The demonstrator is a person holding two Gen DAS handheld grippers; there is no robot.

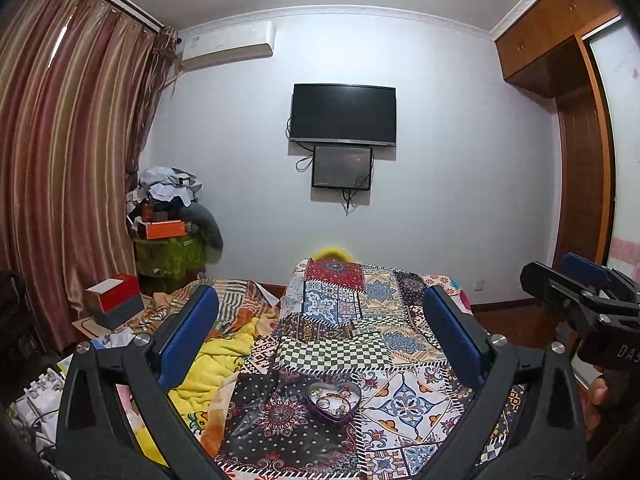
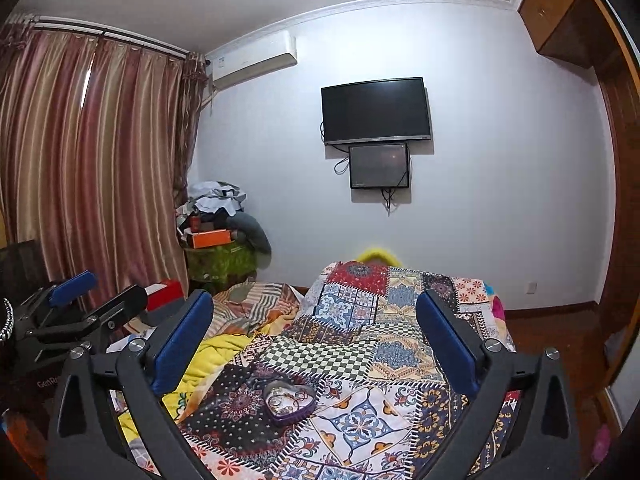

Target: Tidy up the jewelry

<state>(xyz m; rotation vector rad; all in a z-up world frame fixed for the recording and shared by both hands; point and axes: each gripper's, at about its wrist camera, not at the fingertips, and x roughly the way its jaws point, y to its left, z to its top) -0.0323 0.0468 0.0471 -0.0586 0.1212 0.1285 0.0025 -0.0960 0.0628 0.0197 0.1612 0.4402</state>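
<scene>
A purple heart-shaped tin (image 1: 334, 402) lies open on the patchwork quilt (image 1: 360, 320), with several rings and chains jumbled inside. The same tin (image 2: 289, 400) shows in the right wrist view, low and left of centre. My left gripper (image 1: 320, 300) hangs open above the bed, well short of the tin, nothing between its blue pads. My right gripper (image 2: 314, 304) is likewise open and empty, held above the quilt (image 2: 380, 320). Each gripper shows at the edge of the other's view: the right gripper (image 1: 576, 280) at far right, the left gripper (image 2: 96, 284) at far left.
A yellow blanket (image 1: 216, 364) is bunched left of the quilt. A red and grey box (image 1: 116, 300) sits at the bed's left side. Clutter piles on a green stand (image 1: 172, 252) by the striped curtains (image 1: 72, 160). A wall television (image 1: 343, 114) and wooden wardrobe (image 1: 576, 80) stand beyond.
</scene>
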